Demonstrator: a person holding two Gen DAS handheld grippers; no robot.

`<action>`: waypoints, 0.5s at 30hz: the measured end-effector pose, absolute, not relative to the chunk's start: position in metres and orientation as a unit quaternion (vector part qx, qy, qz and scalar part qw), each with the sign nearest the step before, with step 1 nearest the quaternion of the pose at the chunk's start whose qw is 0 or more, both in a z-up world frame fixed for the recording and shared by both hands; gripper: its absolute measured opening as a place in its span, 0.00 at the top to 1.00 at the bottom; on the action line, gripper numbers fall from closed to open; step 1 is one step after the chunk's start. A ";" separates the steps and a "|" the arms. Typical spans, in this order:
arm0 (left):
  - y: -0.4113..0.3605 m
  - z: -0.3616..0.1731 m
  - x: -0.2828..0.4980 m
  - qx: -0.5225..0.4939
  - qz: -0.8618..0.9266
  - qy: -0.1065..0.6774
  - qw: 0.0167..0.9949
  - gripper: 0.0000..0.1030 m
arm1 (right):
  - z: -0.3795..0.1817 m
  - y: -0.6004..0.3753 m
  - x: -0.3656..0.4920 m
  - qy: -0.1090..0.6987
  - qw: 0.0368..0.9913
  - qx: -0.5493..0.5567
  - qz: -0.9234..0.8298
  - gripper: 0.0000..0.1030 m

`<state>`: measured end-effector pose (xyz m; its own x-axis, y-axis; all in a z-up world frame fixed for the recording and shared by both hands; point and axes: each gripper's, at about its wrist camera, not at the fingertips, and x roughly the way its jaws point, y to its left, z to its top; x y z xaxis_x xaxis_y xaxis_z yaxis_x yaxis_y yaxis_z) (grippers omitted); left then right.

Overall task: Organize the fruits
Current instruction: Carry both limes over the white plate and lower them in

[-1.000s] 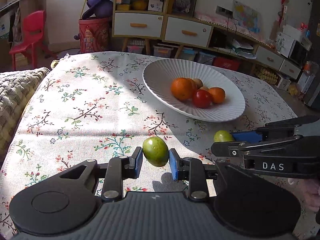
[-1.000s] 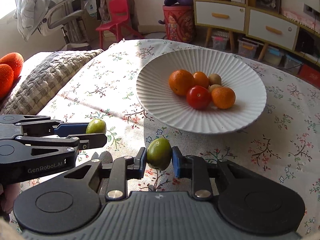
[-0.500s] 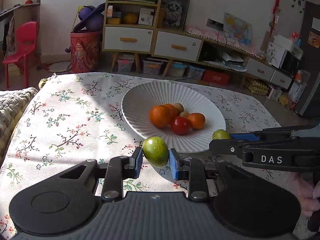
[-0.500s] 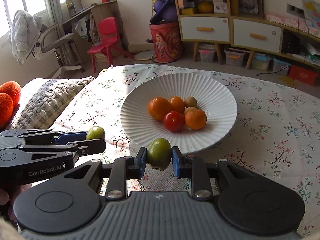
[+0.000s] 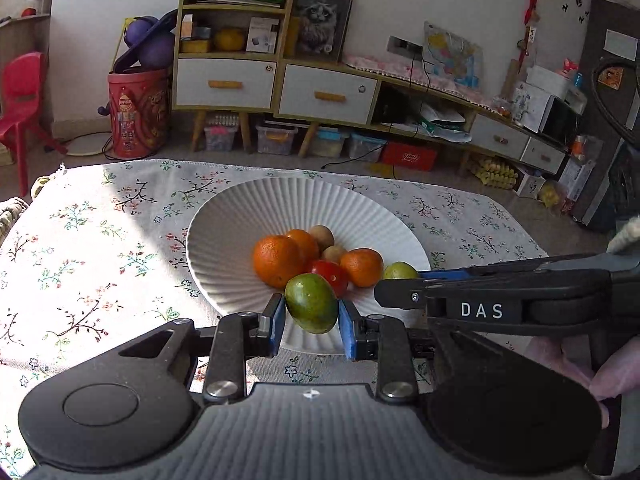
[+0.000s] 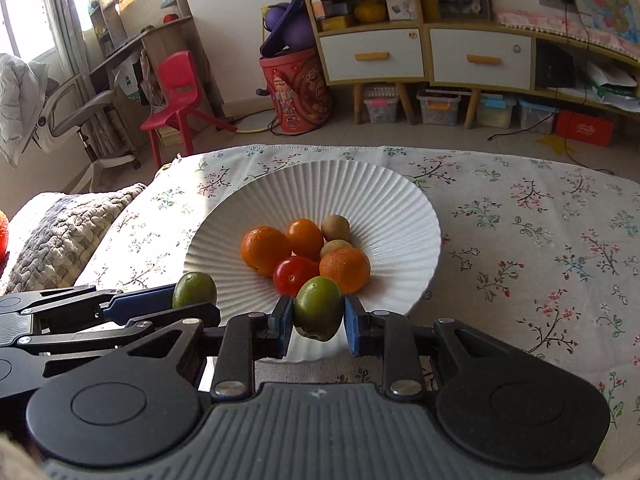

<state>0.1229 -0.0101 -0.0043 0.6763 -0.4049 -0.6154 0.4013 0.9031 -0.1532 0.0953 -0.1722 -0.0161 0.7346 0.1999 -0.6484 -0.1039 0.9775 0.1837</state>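
My left gripper [image 5: 312, 322] is shut on a green fruit [image 5: 311, 302] and holds it above the near rim of the white ribbed plate [image 5: 224, 236]. My right gripper [image 6: 317, 322] is shut on a second green fruit [image 6: 318, 308], also over the near rim of the plate [image 6: 384, 196]. Each gripper shows in the other view: the right one with its fruit [image 5: 400, 270] to the right, the left one with its fruit [image 6: 195, 289] to the left. The plate holds oranges [image 5: 278, 261], a red tomato [image 5: 331, 276] and small brown fruits [image 5: 322, 236].
The plate sits on a floral tablecloth [image 5: 92, 240]. A knitted grey blanket [image 6: 60, 236] lies at the table's left edge. Beyond the table stand a shelf with white drawers [image 5: 276, 84], a red bin [image 5: 138, 112] and a red chair [image 6: 176, 96].
Both grippers have lifted their green fruits off the tablecloth and moved forward; the fruits now hang over the plate's near rim. The plate looks closer and more centred.
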 end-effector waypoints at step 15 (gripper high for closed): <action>-0.021 -0.017 0.137 0.012 -0.215 0.354 0.910 0.89 | -0.023 -0.181 0.109 0.365 0.925 0.068 0.082 0.77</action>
<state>0.1367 -0.0210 -0.0168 0.6564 -0.3821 -0.6505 0.3997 0.9074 -0.1297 0.1089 -0.1812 -0.0229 0.7193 0.2017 -0.6647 -0.1028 0.9773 0.1852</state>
